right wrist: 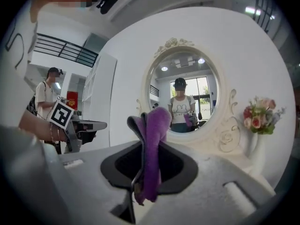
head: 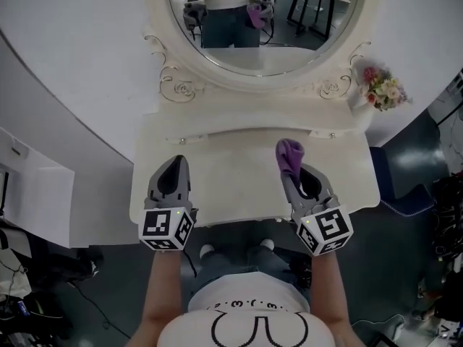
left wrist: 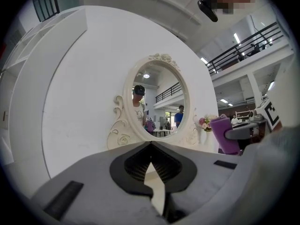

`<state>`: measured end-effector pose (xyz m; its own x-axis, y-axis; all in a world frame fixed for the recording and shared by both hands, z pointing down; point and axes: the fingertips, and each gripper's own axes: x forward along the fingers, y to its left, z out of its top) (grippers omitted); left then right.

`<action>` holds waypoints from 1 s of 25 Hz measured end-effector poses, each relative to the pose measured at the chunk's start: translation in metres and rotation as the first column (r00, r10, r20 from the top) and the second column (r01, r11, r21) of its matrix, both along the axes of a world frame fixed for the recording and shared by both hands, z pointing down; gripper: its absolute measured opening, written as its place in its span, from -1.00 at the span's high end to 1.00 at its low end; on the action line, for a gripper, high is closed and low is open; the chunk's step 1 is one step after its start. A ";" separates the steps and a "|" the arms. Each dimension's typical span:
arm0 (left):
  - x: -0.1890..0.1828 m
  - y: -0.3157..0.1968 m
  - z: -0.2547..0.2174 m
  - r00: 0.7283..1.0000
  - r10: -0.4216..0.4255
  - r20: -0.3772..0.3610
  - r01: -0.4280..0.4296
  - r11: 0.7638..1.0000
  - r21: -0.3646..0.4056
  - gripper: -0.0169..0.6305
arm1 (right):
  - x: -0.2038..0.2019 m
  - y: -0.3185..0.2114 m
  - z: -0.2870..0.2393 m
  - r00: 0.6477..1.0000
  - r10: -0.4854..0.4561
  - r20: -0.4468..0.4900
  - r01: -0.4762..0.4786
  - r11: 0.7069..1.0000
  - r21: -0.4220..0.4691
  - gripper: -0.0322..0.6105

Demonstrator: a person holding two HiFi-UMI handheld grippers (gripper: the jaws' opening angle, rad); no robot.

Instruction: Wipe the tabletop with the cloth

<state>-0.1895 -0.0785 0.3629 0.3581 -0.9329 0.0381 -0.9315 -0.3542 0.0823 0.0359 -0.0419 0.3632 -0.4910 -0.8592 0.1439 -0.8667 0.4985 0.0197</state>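
Ornate oval mirror [head: 264, 31], white wall [head: 72, 56].

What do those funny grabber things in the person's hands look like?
The left gripper and right gripper are grey, with dark hollows round the jaws. Each carries a white cube with black square markers. The person wears a white shirt.

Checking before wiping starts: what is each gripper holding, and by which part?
The right gripper is shut on the cloth, clamped across its bunched middle, one end poking past the tips. The left gripper is shut and empty.
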 end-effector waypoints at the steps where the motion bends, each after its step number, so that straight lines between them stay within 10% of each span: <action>1: 0.008 0.000 -0.002 1.000 0.005 0.004 -0.005 1.000 0.008 0.95 | 0.008 0.000 -0.004 1.000 0.010 -0.005 -0.010 1.000 0.022 0.68; 13: 0.110 0.012 -0.031 0.995 0.069 0.075 -0.080 0.985 0.150 0.95 | 0.085 0.004 -0.020 0.999 0.045 0.004 -0.045 0.995 0.091 0.68; 25: 0.132 0.023 -0.044 0.996 0.049 0.075 -0.062 0.983 0.172 0.95 | 0.097 0.011 -0.030 1.000 0.014 0.002 -0.014 0.993 0.116 0.69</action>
